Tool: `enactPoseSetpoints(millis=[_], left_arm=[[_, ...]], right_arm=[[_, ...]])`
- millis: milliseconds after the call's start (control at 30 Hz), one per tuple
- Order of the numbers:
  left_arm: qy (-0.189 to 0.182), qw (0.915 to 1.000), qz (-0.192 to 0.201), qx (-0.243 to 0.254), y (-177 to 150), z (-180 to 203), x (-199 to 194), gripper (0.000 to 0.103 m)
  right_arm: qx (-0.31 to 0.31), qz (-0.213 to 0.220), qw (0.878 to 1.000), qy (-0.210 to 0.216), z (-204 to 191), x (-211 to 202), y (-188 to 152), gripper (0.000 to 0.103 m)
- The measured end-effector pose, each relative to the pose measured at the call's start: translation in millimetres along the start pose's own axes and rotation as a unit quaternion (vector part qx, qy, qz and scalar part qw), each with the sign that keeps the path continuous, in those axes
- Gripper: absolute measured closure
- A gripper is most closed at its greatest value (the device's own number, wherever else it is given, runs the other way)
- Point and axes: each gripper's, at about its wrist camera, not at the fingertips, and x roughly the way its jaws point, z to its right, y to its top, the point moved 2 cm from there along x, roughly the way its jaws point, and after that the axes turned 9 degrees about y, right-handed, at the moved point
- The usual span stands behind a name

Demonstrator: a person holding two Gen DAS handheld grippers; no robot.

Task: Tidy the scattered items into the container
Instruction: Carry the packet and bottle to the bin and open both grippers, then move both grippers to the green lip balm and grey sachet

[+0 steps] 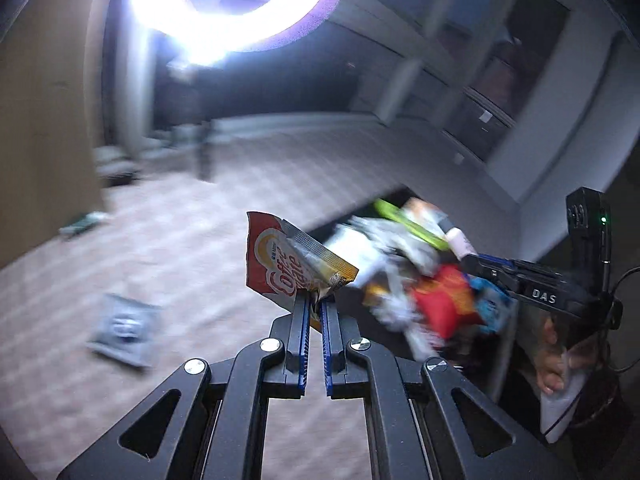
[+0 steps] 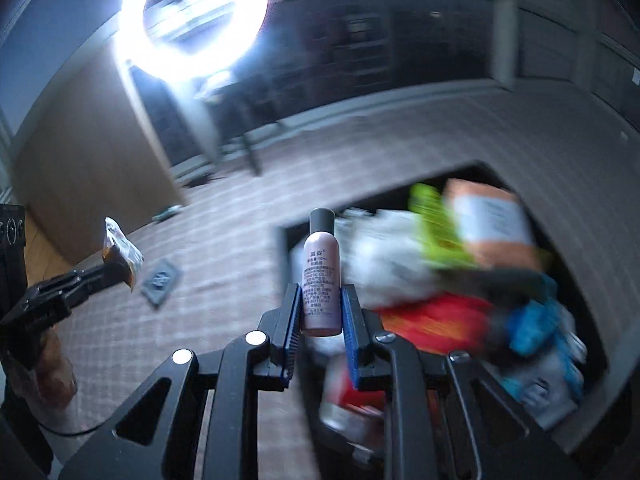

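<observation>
My left gripper (image 1: 315,300) is shut on a red and white coffee creamer sachet (image 1: 276,268) together with a yellow stick packet (image 1: 324,260), held above the patterned cloth just left of the container. My right gripper (image 2: 320,292) is shut on a small pink bottle with a dark cap (image 2: 321,280), held upright over the near left edge of the black container (image 2: 285,240). The container holds several packets, among them a red bag (image 2: 436,320), a lime green pack (image 2: 434,228) and an orange box (image 2: 488,220). The right gripper (image 1: 464,254) with the bottle shows in the left wrist view, the left gripper (image 2: 116,268) in the right wrist view.
A grey square sachet (image 1: 124,330) lies on the cloth to the left, also seen in the right wrist view (image 2: 161,279). A small green item (image 1: 82,222) lies far left. A bright ring light (image 2: 192,20) on a stand is at the far side. Cabinets stand behind.
</observation>
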Motion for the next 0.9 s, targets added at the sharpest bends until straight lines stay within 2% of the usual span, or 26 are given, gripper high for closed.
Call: enactPoseSetpoints(millis=[67, 200, 400, 467, 500, 533, 600, 633, 800, 900], left_arm=[[-0.018, 0.9996, -0.012, 0.016, -2, 22, -8, 0.098], [-0.046, 0.9975, -0.032, 0.042, 2, 71, 22, 0.098], [-0.049, 0.9946, -0.060, 0.070, 0, 107, 58, 0.098], [-0.052, 0.9937, -0.065, 0.074, 0, 112, 66, 0.097], [-0.053, 0.9932, -0.070, 0.076, 1, 115, 73, 0.094], [-0.053, 0.9927, -0.076, 0.077, 1, 116, 77, 0.083], [-0.051, 0.9931, -0.069, 0.080, 2, 114, 76, 0.073], [-0.047, 0.9935, -0.064, 0.081, 1, 113, 73, 0.069], [-0.037, 0.9948, -0.054, 0.078, 2, 98, 62, 0.067], [-0.030, 0.9959, -0.044, 0.073, 3, 85, 50, 0.067]], right_arm=[[0.021, 0.004, 1.000, -0.019, 26, -13, -9, 0.084], [0.057, 0.009, 0.998, -0.038, 66, -30, -22, 0.084], [0.084, 0.016, 0.995, -0.058, 100, -46, -33, 0.084], [0.085, 0.016, 0.994, -0.065, 106, -45, -33, 0.083], [0.085, 0.016, 0.994, -0.070, 108, -45, -33, 0.083], [0.085, 0.015, 0.994, -0.074, 110, -44, -33, 0.082], [0.088, 0.007, 0.993, -0.084, 112, -41, -33, 0.071], [0.089, 0.012, 0.993, -0.082, 112, -43, -32, 0.069], [0.083, 0.027, 0.993, -0.081, 106, -51, -27, 0.067], [0.080, 0.031, 0.994, -0.064, 99, -51, -20, 0.067]])
